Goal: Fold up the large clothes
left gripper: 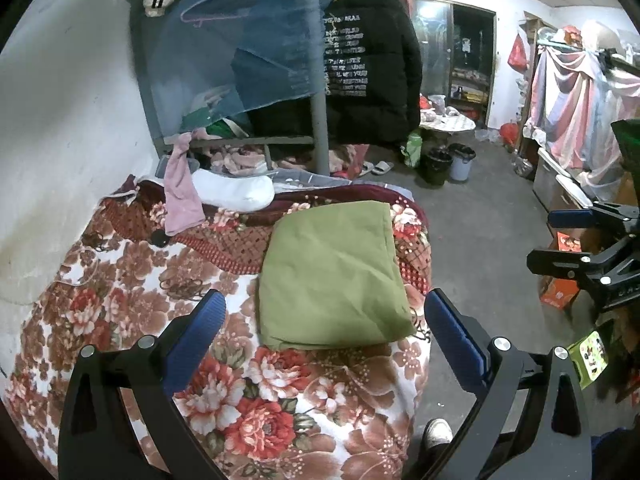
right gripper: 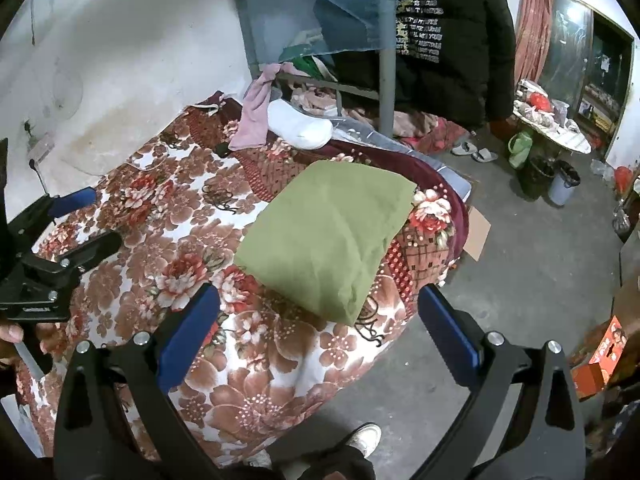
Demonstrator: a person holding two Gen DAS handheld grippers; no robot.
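One green garment lies folded into a rectangle on the floral blanket near the bed's floor-side edge. The left gripper hovers released above it, holding nothing; the right gripper is likewise spread and empty. Only the right wrist view shows a cardboard piece on the floor beside the bed.

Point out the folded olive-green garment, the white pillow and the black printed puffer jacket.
Folded olive-green garment [left gripper: 332, 276]: left wrist view, middle of its top face.
White pillow [left gripper: 234, 192]: left wrist view, centre of its body.
Black printed puffer jacket [right gripper: 448, 40]: right wrist view, back panel beside the lettering.
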